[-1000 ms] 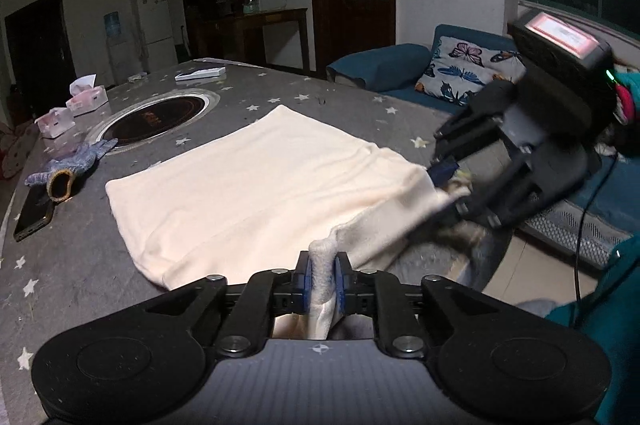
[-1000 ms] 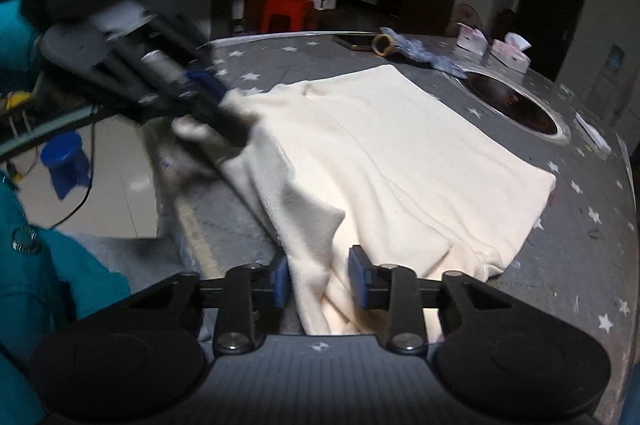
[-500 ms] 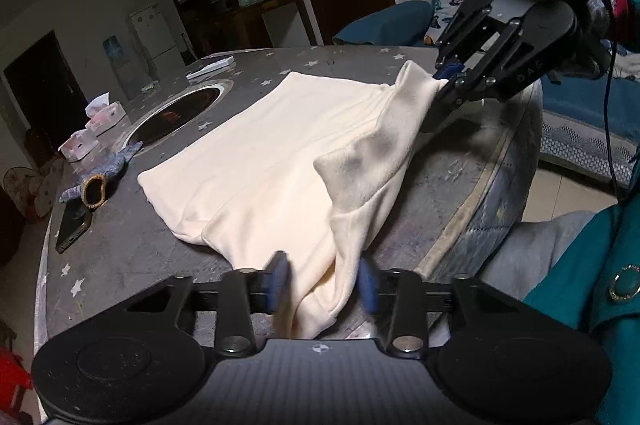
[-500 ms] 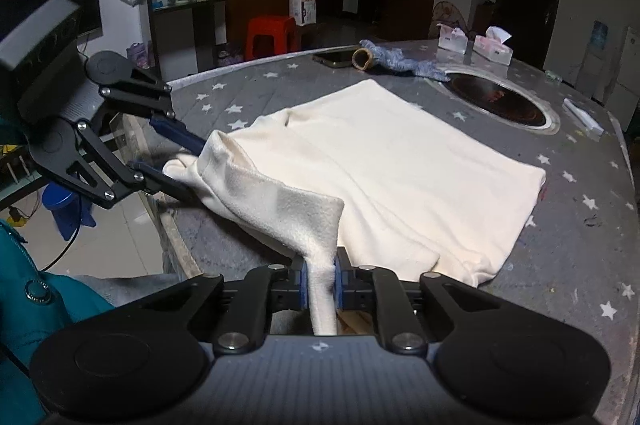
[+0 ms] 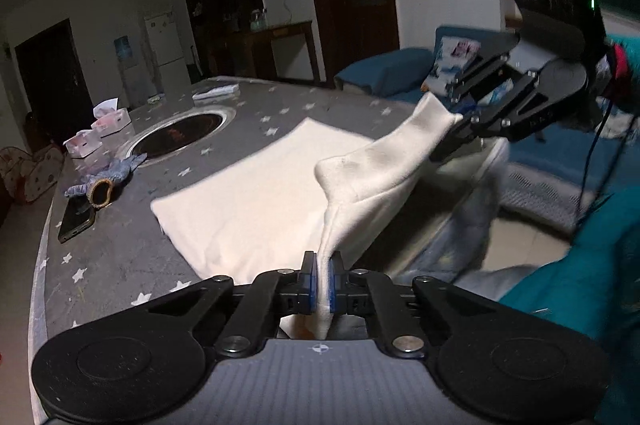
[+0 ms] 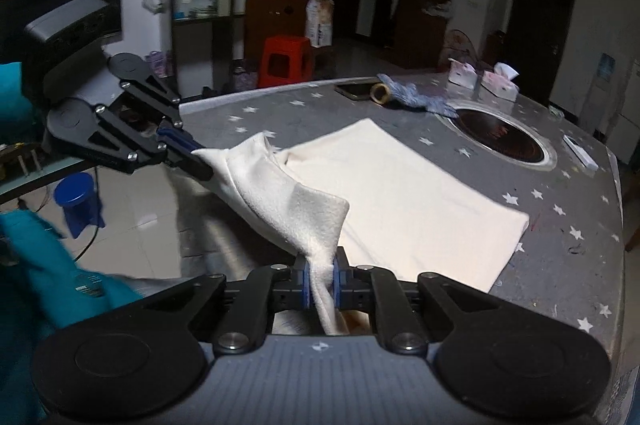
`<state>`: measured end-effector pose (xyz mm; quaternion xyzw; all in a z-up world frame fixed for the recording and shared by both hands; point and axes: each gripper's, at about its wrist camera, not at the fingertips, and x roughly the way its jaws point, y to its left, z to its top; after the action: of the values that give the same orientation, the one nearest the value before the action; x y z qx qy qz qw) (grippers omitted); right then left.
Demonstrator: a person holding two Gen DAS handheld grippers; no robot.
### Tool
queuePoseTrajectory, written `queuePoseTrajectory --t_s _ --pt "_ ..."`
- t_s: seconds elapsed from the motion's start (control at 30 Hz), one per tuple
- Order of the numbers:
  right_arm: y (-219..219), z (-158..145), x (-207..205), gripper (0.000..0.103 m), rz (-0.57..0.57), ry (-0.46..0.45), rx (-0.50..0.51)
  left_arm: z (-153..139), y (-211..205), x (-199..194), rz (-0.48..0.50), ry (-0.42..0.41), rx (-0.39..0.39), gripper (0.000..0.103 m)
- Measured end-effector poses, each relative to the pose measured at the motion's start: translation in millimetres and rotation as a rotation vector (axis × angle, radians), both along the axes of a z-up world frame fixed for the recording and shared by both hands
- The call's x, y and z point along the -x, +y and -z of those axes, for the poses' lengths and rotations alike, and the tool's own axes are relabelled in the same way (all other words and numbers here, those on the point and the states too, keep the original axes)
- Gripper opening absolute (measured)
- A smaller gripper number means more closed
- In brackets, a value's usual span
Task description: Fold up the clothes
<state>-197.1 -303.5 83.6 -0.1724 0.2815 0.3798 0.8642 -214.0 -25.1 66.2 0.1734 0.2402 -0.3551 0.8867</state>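
cream cloth [image 5: 256,209] lies mostly flat on the grey star desk [image 5: 108,265], and its near edge is lifted up off the desk. the left tool [image 5: 323,285] is pinched tight on one near corner, and the right tool [image 6: 321,283] is pinched tight on the other near corner. the held edge runs in a line from one tool to the other, along the near rim of the desk, and it sags a little in the middle. the rest of the cloth stretches away from both tools toward the far side of the desk. both tools look about as close to the cloth as each other. to fold it, i think the held edge would go up and over toward the far edge. past that far edge sit a dark round hole [image 6: 500,141] in the desk, a blue glove [image 6: 412,97], a phone [image 5: 76,221] and small tissue boxes [image 6: 500,85]. they are near the cloth but not touching it.
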Motion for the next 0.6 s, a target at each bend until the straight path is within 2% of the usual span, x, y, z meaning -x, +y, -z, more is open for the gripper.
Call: queuePoseTrajectory --t_s 0.13,0.23,0.37,0.6 --pt "-2.2 -19.1 15.9 0.009 -0.019 0.001 -0.009 -19.3 3.6 4.3 -0.016 -0.025 0.035 0.006" --pt "-0.7 -29.5 17.0 0.009 -0.02 -0.006 -0.011 -25.5 2.5 -8.3 -0.033 -0.042 0.043 0.006" --pt "1.6 -31.5 -5.5 0.009 0.001 -0.004 -0.012 -27.0 -0.5 -35.4 -0.052 -0.055 0.035 0.006" --pt "-0.2 -31.8 -59.4 0.009 0.015 0.024 -0.021 -25.2 -5.1 -89.3 -0.078 -0.028 0.025 0.006"
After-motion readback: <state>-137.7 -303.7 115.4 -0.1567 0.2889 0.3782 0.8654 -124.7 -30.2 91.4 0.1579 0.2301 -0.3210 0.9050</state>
